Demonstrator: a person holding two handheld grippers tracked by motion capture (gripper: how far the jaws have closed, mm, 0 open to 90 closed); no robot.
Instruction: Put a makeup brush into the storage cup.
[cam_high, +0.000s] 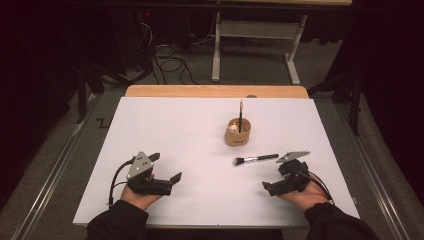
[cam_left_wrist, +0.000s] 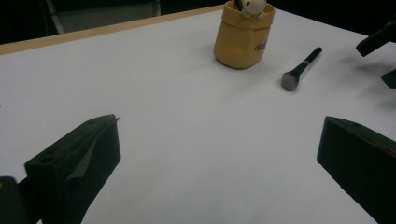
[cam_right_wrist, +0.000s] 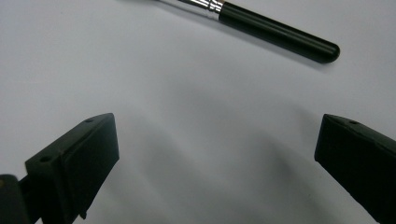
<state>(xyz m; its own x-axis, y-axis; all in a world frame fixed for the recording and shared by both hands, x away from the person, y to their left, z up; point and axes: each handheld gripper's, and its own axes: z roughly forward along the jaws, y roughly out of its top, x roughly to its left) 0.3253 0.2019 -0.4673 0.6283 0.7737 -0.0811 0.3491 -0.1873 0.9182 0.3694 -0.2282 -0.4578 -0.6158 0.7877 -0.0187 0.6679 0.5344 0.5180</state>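
2 grippers, left (cam_high: 165, 167) and right (cam_high: 282, 175), jaws released; makeup brush (cam_high: 256, 159) just beside right, holder cup (cam_high: 238, 132) behind.

Dim room, dark bkgd; white table (cam_high: 165, 130) lit from overhead. Soft shadows. Gripper views slightly blurred, near jaws out of focus.

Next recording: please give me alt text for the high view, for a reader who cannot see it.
A person's two hands each hold an open two-jaw gripper, left gripper and right gripper, low over a white table. A makeup brush lies flat just ahead of the right gripper, and behind it a small tan holder stands with another brush upright inside.
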